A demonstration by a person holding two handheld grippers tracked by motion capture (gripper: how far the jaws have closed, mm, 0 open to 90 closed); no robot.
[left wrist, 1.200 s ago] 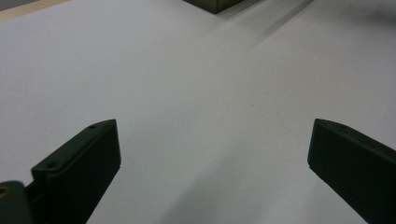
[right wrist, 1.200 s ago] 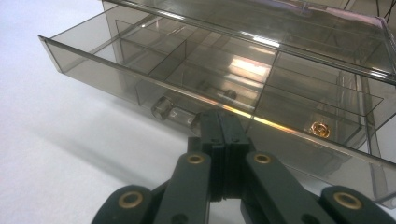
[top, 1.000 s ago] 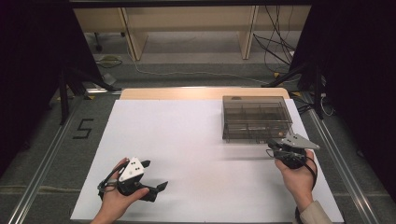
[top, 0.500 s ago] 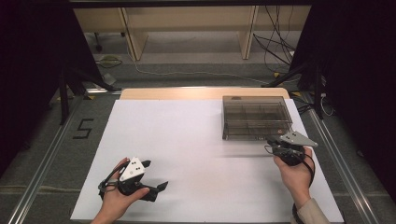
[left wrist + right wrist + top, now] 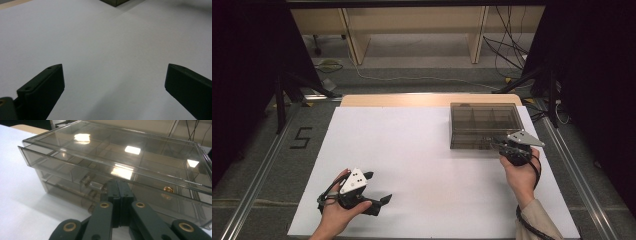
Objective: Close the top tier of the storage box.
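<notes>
drawer box (image 5: 115,2) corner cut off at frame edge.

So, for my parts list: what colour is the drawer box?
Smoky grey, see-through plastic box; clearest in the right gripper view.

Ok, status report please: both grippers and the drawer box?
Right gripper shut, at the box's top drawer. Left gripper open over bare table. Drawer box unobstructed.
</notes>
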